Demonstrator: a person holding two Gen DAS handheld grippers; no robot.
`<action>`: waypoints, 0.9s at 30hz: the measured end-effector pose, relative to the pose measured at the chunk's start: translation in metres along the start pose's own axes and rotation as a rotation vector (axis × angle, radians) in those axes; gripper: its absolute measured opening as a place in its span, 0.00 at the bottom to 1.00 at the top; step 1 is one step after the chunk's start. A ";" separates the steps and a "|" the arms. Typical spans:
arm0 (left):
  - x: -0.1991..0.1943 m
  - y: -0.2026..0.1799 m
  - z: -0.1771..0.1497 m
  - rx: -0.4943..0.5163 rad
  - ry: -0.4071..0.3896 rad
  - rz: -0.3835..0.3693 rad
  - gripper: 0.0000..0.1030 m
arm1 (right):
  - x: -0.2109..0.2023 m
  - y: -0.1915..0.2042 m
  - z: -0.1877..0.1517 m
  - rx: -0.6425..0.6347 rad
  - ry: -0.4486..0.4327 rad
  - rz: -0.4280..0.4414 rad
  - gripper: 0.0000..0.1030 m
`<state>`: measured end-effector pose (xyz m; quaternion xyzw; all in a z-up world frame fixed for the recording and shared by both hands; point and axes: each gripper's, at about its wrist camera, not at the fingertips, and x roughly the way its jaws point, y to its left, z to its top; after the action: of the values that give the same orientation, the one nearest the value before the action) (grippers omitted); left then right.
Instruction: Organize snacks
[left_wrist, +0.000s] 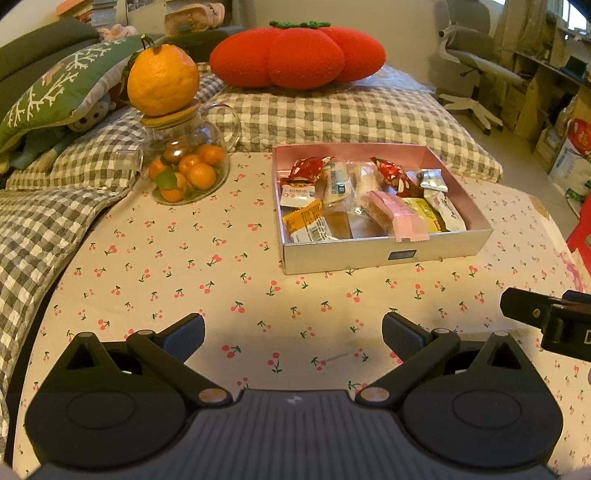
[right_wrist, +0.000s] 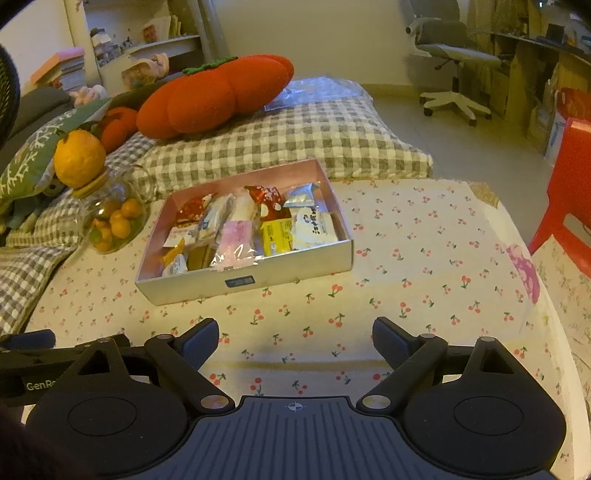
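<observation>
1. Nearest the lens, the left gripper is seen with jaws spread wide, nothing between them, over the cherry-print cloth.
2. The right gripper is likewise held wide apart and empty; its tip pokes into the left view at 3 o'clock.
3. The shallow box is found at 1 o'clock from the left gripper, well apart from both grippers, resting on the cloth.
4. Wrapped snacks are packed inside the box: red, yellow, pink and white packets, lying jumbled.
5. At 11 o'clock a glass teapot filled with small oranges is spotted, a large orange perched on its lid.
6. Behind, at 12 o'clock, a red tomato cushion is seen lying on checked bedding.
</observation>
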<state>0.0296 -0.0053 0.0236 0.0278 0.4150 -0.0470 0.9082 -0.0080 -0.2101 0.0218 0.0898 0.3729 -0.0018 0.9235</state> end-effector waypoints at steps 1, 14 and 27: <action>0.000 0.000 0.000 0.000 0.000 -0.001 1.00 | 0.000 0.000 0.000 -0.001 0.001 0.000 0.89; -0.005 -0.002 -0.001 0.009 -0.011 0.001 1.00 | 0.000 0.001 -0.001 0.008 0.003 0.007 0.90; -0.004 -0.003 -0.002 0.011 -0.007 0.002 1.00 | 0.000 0.001 -0.001 0.006 0.007 0.006 0.90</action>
<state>0.0249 -0.0077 0.0250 0.0330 0.4115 -0.0482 0.9095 -0.0084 -0.2086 0.0209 0.0939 0.3760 0.0004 0.9218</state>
